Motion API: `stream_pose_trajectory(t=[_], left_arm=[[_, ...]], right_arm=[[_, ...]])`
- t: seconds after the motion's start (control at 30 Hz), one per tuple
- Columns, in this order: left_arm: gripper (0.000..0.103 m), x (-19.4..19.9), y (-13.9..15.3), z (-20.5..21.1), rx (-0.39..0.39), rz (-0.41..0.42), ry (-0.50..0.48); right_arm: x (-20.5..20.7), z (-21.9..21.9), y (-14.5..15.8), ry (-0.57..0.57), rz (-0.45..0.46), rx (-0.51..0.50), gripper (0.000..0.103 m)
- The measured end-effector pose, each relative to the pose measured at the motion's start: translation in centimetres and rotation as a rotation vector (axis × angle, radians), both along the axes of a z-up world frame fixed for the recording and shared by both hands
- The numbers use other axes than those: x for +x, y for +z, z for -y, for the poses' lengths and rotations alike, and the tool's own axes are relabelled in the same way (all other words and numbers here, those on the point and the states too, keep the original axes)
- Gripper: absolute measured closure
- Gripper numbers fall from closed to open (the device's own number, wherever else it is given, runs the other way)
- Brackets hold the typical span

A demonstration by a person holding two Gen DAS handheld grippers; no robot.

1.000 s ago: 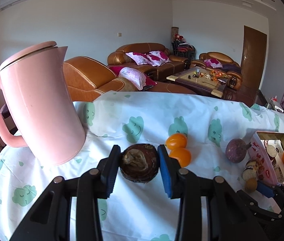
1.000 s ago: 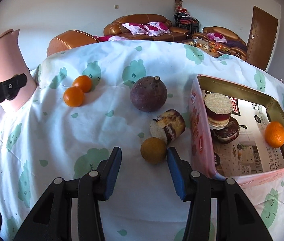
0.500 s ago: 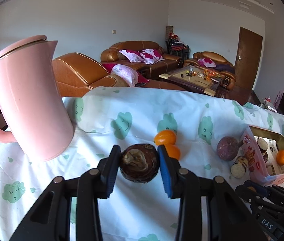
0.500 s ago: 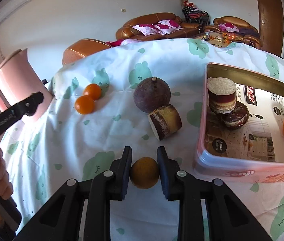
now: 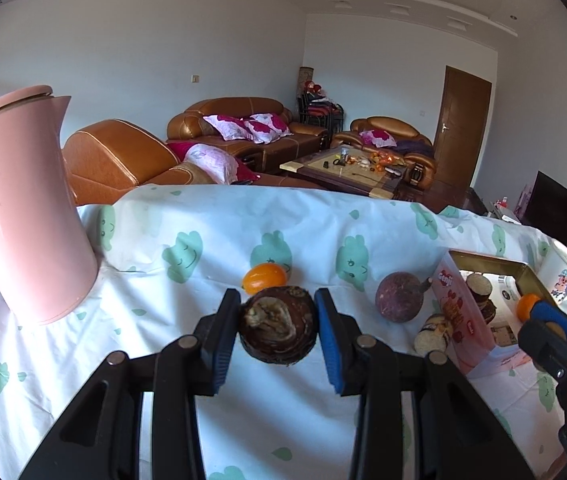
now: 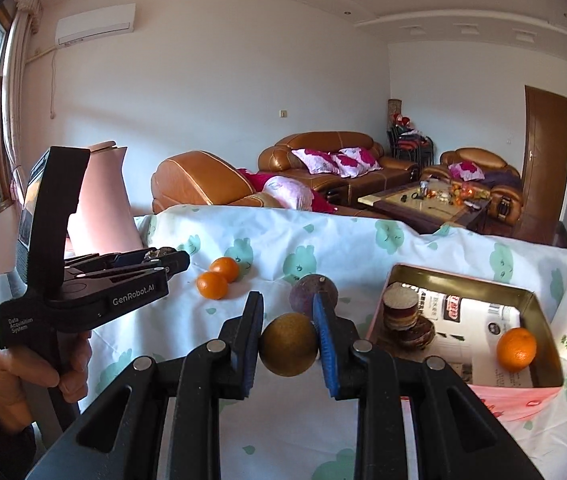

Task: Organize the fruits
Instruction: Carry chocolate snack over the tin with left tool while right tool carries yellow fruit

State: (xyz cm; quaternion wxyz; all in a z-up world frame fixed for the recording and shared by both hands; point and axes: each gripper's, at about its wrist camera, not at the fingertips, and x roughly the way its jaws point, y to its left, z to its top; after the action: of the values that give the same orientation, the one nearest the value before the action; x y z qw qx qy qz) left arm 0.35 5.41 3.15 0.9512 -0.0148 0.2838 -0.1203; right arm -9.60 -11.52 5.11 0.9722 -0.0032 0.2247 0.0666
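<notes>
The right gripper (image 6: 288,344) has just clenched the round olive-brown fruit (image 6: 288,345) and lifted it, probably toward the pink-walled gold tin box (image 6: 463,286), while the left gripper (image 5: 277,330) grasps the dark brown cut-faced fruit (image 5: 277,330).

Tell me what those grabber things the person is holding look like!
Both are black plastic clamps with round silver bolts. The left gripper and right gripper have blue pads inside the jaws. The left one carries white lettering, "GenRobot.AI" and "Data Acquisition System". A bare hand grips it, with a dark sleeve at the wrist.

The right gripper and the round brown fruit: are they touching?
Touching. In the right wrist view both pads of the right gripper press on the sides of the round brown fruit, with no gap.
</notes>
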Motion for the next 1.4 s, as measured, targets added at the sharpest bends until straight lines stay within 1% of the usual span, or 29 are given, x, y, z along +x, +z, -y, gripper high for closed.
stream_pose_trajectory(t=[0.07, 0.23, 0.43, 0.6, 0.77, 1.0, 1.17, 1.3, 1.4], left_arm=[[0.063, -0.4, 0.1, 0.7, 0.001, 0.014, -0.025], [0.063, -1.3, 0.3, 2.2, 0.017, 0.051, -0.066], [0.063, -1.5, -0.6, 3.4, 0.015, 0.012, -0.055], [0.063, -2.3, -0.8, 5.8, 0.032, 0.011, -0.083], [0.063, -3.1, -0.2, 9.1, 0.031, 0.022, -0.132], [0.063, -3.3, 0.3, 14.1, 0.049, 0.024, -0.185], [0.063, -3.3, 0.4, 17.7, 0.081, 0.034, -0.226], [0.063, -3.4, 0.3, 20.5, 0.136, 0.064, -0.245], [0.063, -3.2, -0.2, 21.9, 0.151, 0.045, -0.249]], right_arm=[[-0.1, 0.9, 0.3, -0.03, 0.01, -0.009, 0.075], [0.2, 4.6, 0.5, -0.107, 0.007, 0.033, 0.075], [0.0, 8.8, 0.5, -0.198, 0.015, 0.039, 0.075], [0.1, 11.0, 0.2, -0.214, -0.005, 0.063, 0.075], [-0.1, 12.1, 0.4, -0.233, 0.014, 0.032, 0.075], [0.1, 15.4, 0.2, -0.276, -0.003, 0.051, 0.075], [0.5, 17.1, -0.2, -0.297, -0.021, 0.041, 0.075], [1.0, 18.3, -0.6, -0.308, -0.038, 0.047, 0.075], [1.6, 19.1, -1.2, -0.299, -0.067, 0.078, 0.075]])
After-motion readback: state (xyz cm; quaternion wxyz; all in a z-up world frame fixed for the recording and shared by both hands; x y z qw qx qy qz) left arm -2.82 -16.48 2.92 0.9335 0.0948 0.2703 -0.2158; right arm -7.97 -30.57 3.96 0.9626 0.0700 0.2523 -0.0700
